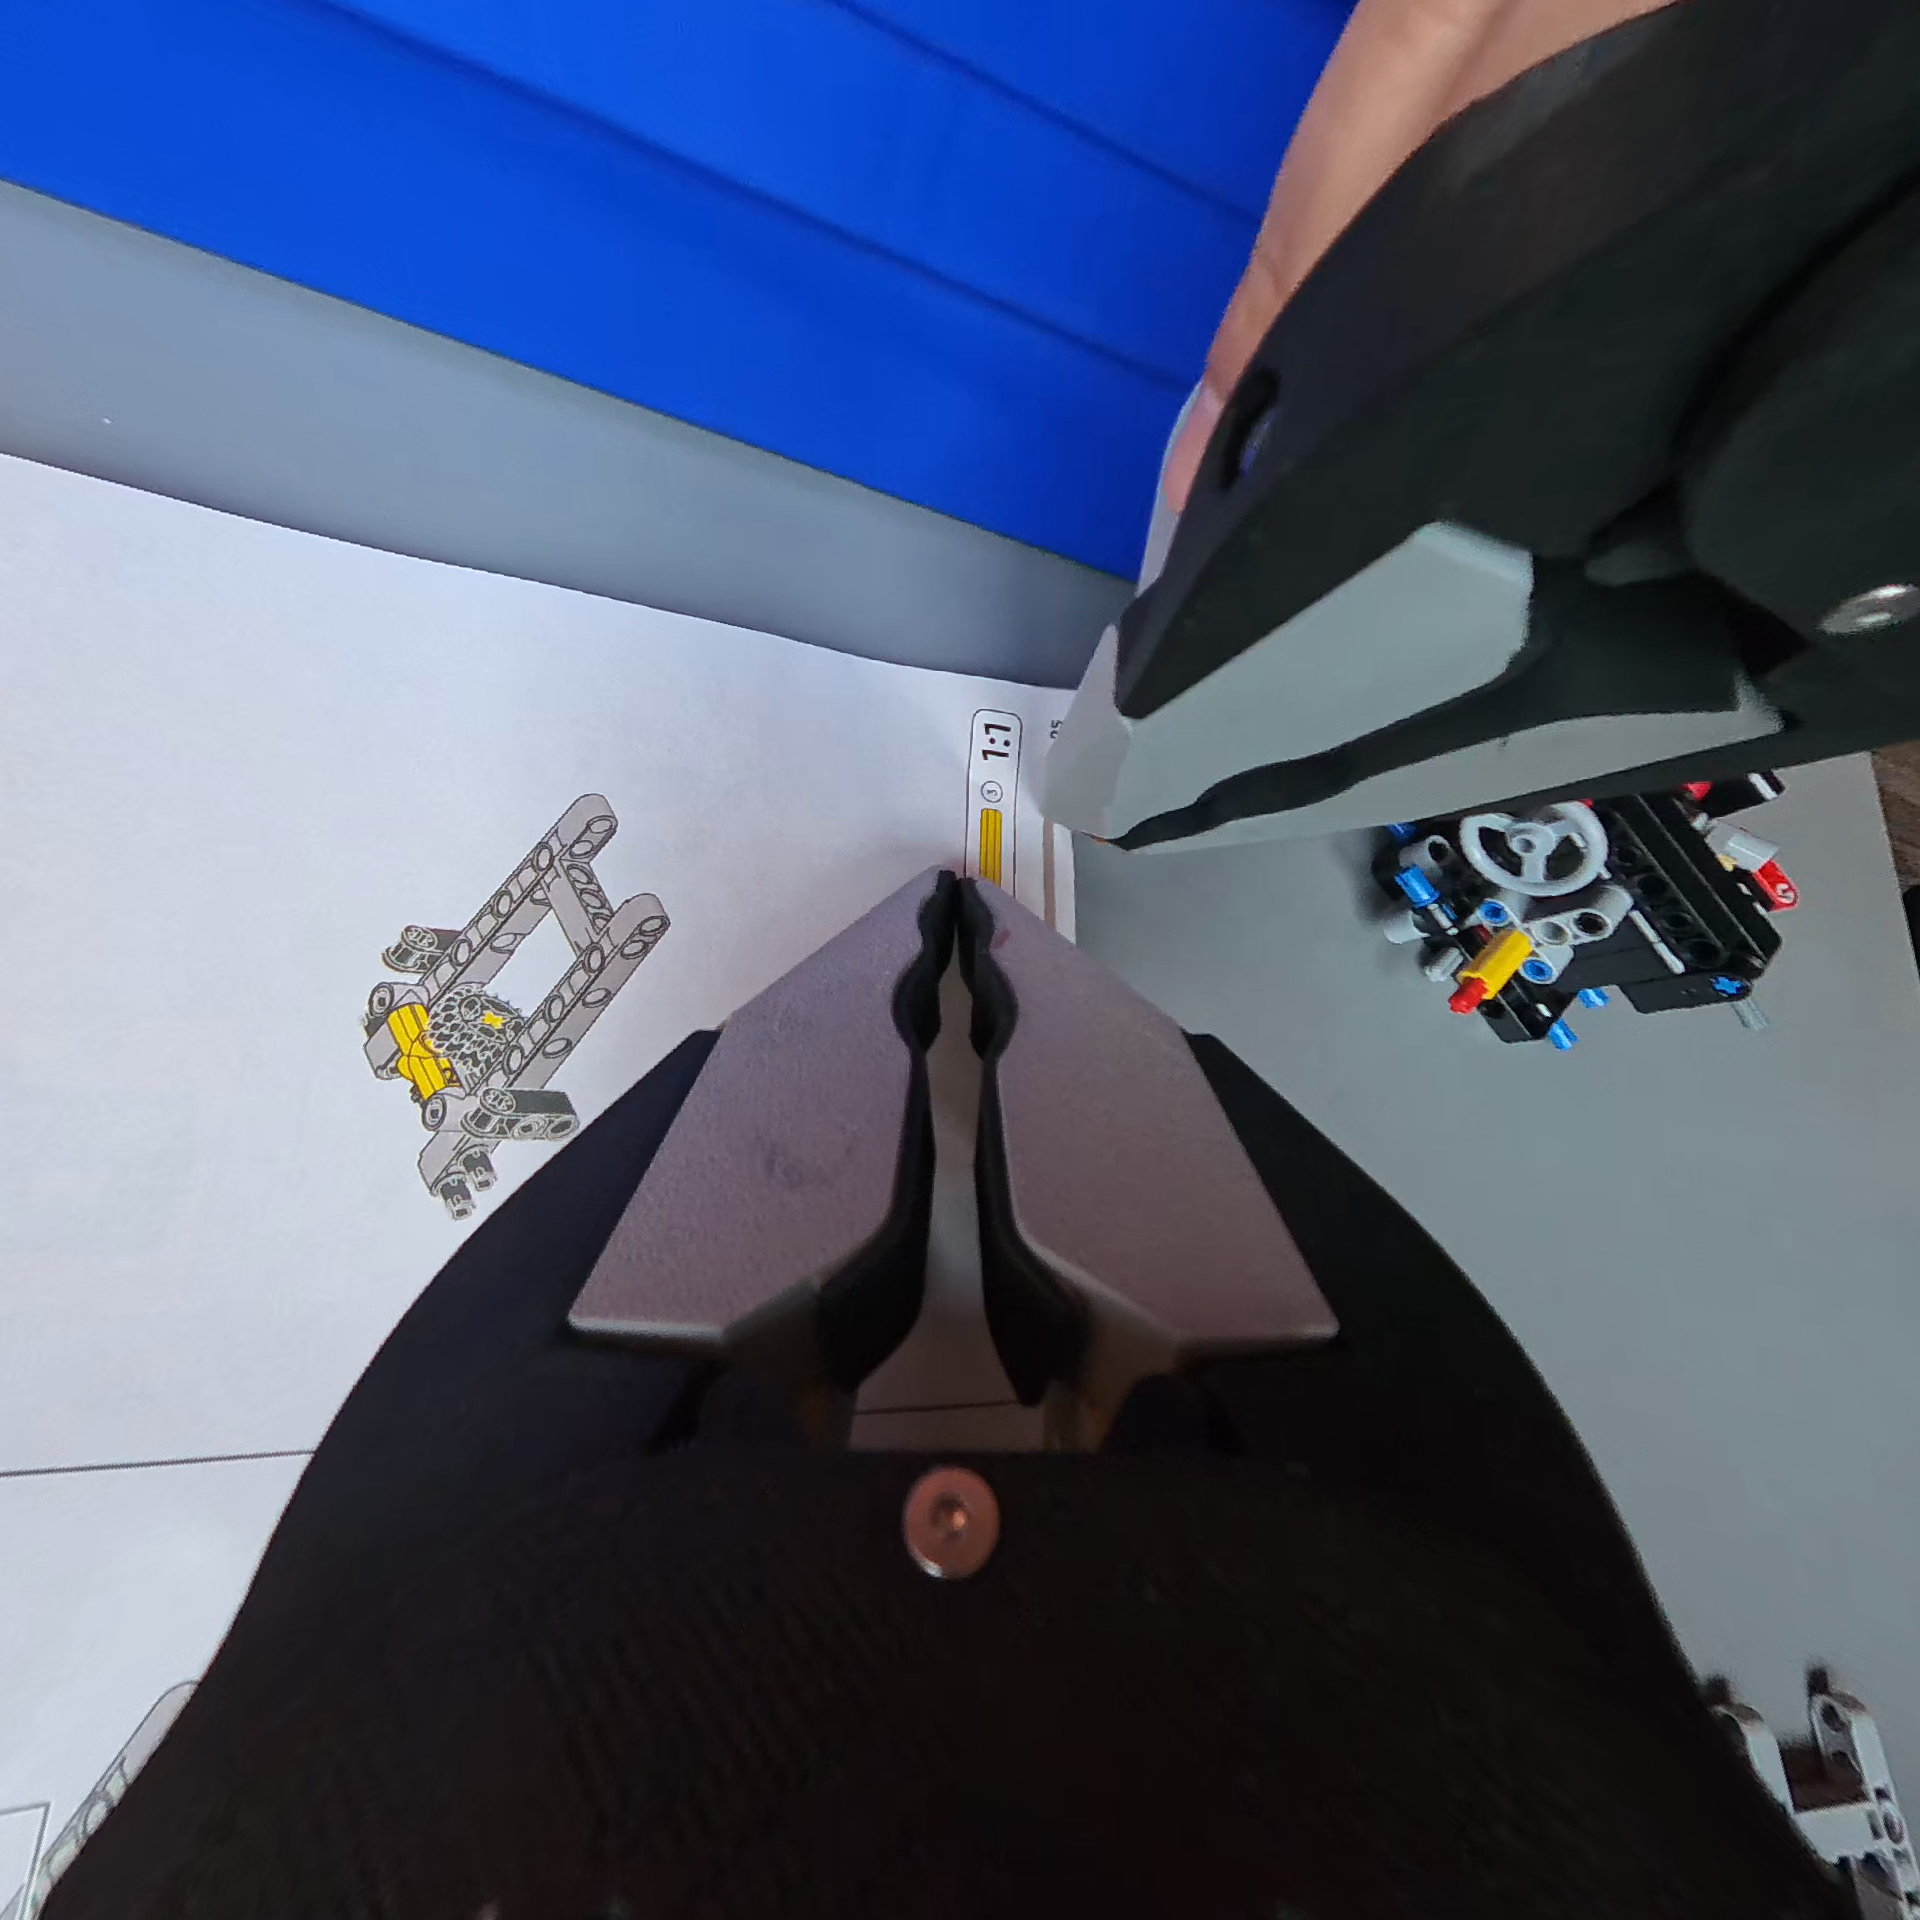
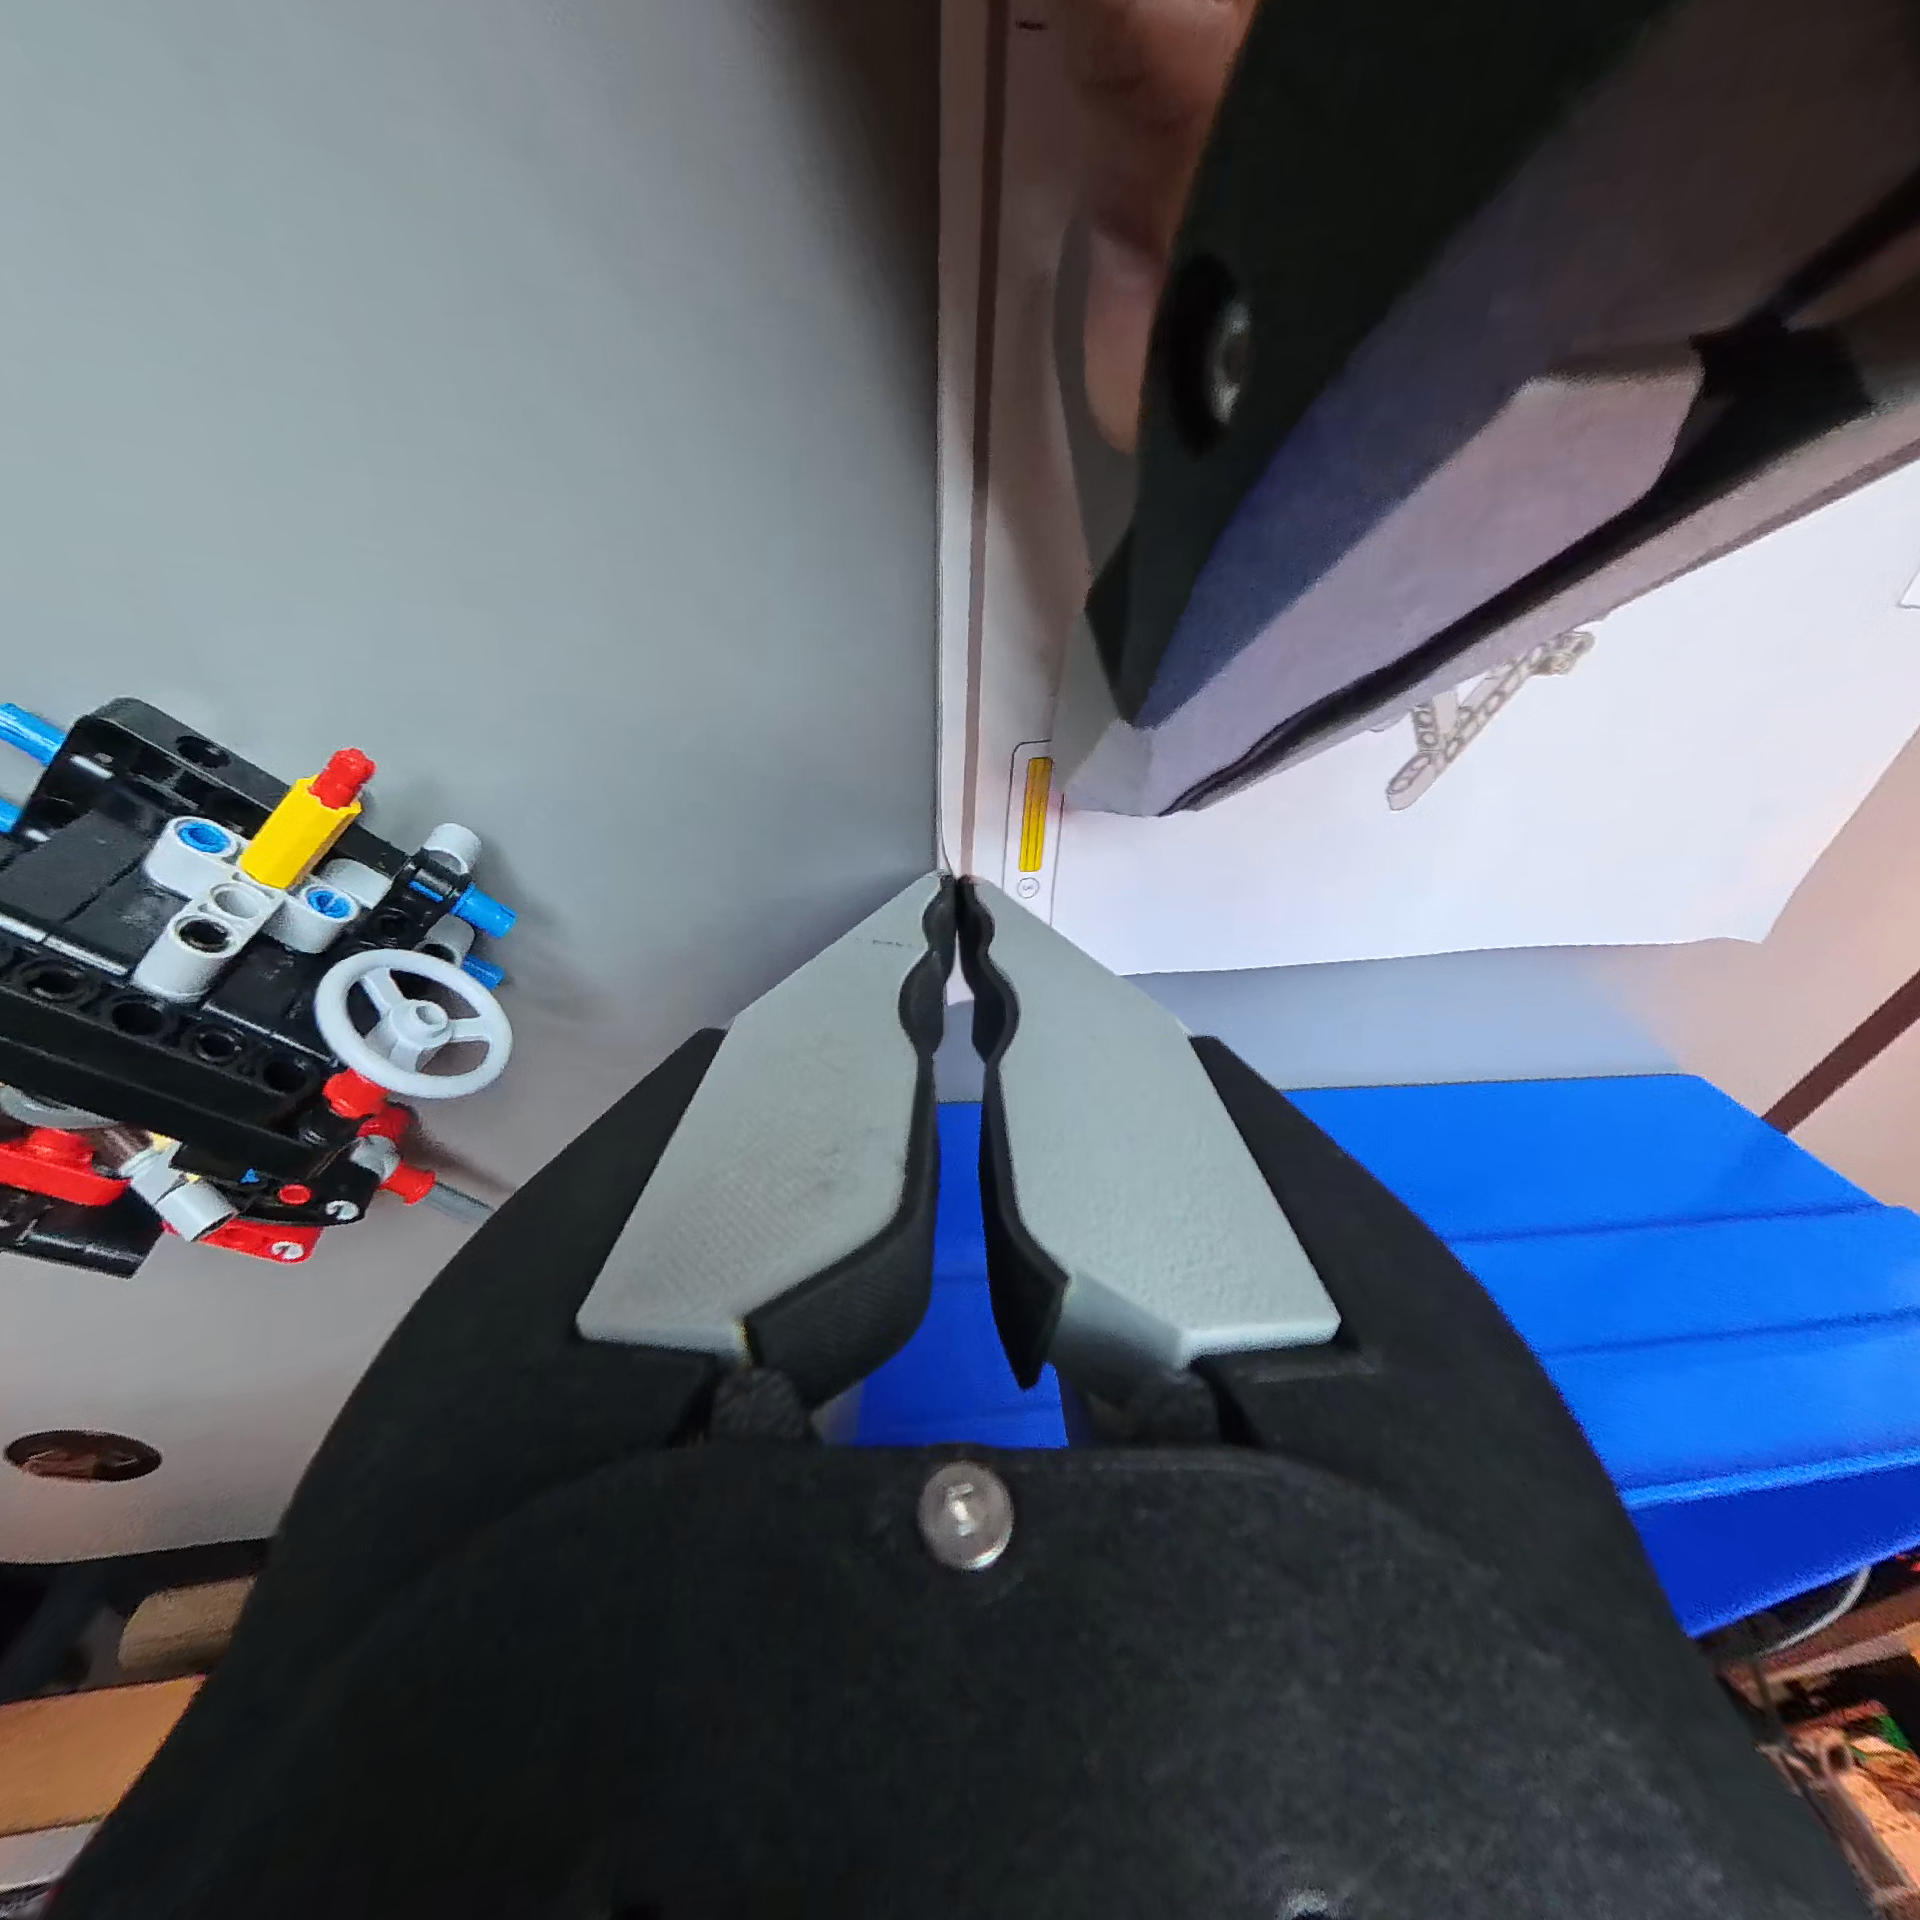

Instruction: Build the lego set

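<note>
Held the left black-and-grey two-finger gripper [image 1: 958,888] drawn narrow, its black pads pressed together at the tips, no visible gap there. Poised those tips at the right-hand edge of the white paper instruction booklet [image 1: 260,779], just beside a small printed yellow bar [image 1: 989,847]. Could not tell whether any paper was caught between the pads.

Held the right black-and-grey two-finger gripper [image 2: 954,888] likewise pinched narrow, tips meeting right at the booklet's edge; again could not tell whether the sheet sat between them. Brought the two grippers close together over that same edge, nose to nose, each gripped by a hand [image 1: 1351,208].

Left the partly built lego model [image 1: 1579,925], black beams with a pale grey steering wheel [image 2: 414,1023], a yellow connector, blue pins and red parts, resting on the plain grey tabletop [image 1: 1558,1299], apart from the booklet and touched by neither gripper. Showed on the open page a printed drawing of grey beams with a yellow part [image 1: 499,1008]. Beyond the booklet, a bright blue ridged surface [image 1: 727,208]. At the left wrist view's lower right corner, a loose pale grey lego piece [image 1: 1849,1787], partly cut off.
</note>
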The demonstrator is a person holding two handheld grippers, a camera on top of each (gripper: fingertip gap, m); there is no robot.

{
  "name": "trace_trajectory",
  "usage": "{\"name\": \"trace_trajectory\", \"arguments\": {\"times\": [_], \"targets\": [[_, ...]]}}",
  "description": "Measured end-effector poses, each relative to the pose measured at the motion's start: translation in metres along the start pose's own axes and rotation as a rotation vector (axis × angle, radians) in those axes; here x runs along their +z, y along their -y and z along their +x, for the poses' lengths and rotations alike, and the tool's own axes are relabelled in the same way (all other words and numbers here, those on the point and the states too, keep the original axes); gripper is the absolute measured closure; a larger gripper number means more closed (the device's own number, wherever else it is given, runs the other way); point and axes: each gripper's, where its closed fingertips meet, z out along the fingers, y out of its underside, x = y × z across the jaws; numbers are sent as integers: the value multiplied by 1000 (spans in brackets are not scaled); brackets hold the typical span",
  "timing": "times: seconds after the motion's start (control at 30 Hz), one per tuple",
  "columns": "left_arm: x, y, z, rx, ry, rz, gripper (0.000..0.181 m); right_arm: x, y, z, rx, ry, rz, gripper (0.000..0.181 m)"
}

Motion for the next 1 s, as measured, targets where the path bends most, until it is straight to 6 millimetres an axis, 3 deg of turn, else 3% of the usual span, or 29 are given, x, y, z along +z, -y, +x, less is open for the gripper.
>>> {"name": "trace_trajectory", "arguments": {"times": [0.27,0.57,0.77,0.93,1.0], "targets": [[-1,1,4,42,4,8,181,-16,4,9,34,-25,52,181],[-17,9,20,93,-15,131,181,-23,13,14,96,-3,101,181],[-17,6,20,98,9,119,181,-22,11,15,83,-25,106,181],[-9,-6,10,98,53,24,181,-16,-2,5,48,-24,53,181],[-7,-9,6,105,77,-4,181,-12,-4,2,60,-14,48,166]]}}
